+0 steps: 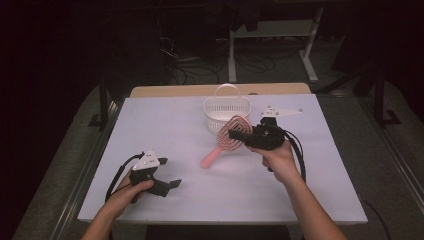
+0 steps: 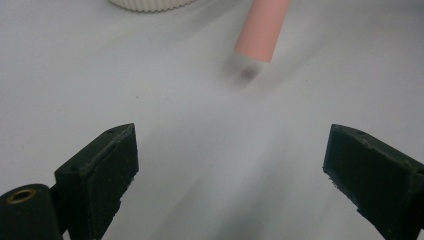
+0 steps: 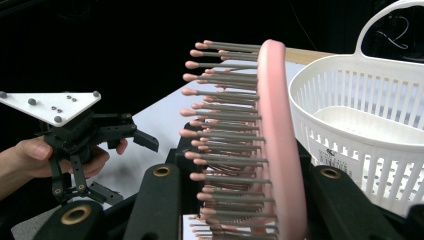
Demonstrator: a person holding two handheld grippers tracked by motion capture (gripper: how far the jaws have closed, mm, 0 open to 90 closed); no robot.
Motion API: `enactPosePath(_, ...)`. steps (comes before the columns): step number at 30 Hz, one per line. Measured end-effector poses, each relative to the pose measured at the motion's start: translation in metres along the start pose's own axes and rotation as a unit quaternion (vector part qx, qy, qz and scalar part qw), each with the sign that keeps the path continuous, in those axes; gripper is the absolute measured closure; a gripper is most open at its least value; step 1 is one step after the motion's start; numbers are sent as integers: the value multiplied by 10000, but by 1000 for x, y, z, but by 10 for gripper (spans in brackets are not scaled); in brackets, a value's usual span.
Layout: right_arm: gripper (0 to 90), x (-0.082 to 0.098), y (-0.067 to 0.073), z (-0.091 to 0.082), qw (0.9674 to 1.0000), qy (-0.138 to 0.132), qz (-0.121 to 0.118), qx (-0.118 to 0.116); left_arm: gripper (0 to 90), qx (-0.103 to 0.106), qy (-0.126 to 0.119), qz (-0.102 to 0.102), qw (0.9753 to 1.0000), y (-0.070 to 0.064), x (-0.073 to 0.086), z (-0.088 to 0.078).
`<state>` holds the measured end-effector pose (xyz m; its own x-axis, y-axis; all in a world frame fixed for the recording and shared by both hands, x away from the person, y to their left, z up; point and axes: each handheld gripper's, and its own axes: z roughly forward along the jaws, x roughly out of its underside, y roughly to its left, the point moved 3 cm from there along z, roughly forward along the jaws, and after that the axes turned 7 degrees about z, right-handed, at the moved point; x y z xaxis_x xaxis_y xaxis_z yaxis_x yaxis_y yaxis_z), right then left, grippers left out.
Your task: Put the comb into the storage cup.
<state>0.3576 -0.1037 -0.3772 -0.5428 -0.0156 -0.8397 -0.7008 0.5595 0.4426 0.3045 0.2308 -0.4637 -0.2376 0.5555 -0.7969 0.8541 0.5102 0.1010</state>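
1. Two grippers work over the desk in the high view: the left gripper rests near the front-left corner, jaws apart; the right gripper, mid-desk, is clamped on the pink hairbrush beside the white basket.
2. Left gripper view: parted jaws over bare desk, brush handle tip ahead.
3. Right gripper view: bristles point left, basket right.

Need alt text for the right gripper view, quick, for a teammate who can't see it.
A pink hairbrush stands on edge between the right gripper fingers, bristles pointing left. A white slotted basket sits just behind at right; the left gripper, held in a hand, is at far left.
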Motion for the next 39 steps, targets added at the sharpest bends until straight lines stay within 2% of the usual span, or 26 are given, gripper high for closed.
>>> enactPosePath(8, 627, -5, 2, 0, 10000, -18, -39, -5, 73, 2, 62, 39, 10000, 2, 3, 1)
enactPosePath(11, 627, -11, 2, 0, 10000, -54, -78, 12, 73, 64, 92, -25, 9999, 3, 5, 2)
enactPosePath(19, 627, -26, 3, -2, 9997, -183, -129, 21, 41, 119, 202, 60, 9997, 0, 5, 5)
enactPosePath(25, 627, -39, 3, -2, 9995, -268, -139, 34, 31, 77, 148, -9, 9999, 1, 5, 4)
enactPosePath(32, 628, -53, 4, -2, 9994, -326, -146, 24, 32, 153, 152, -12, 9998, 1, 5, 5)
enactPosePath(39, 628, -66, 5, -3, 9990, -388, -198, 43, 32, 79, 161, -45, 9998, 3, 5, 3)
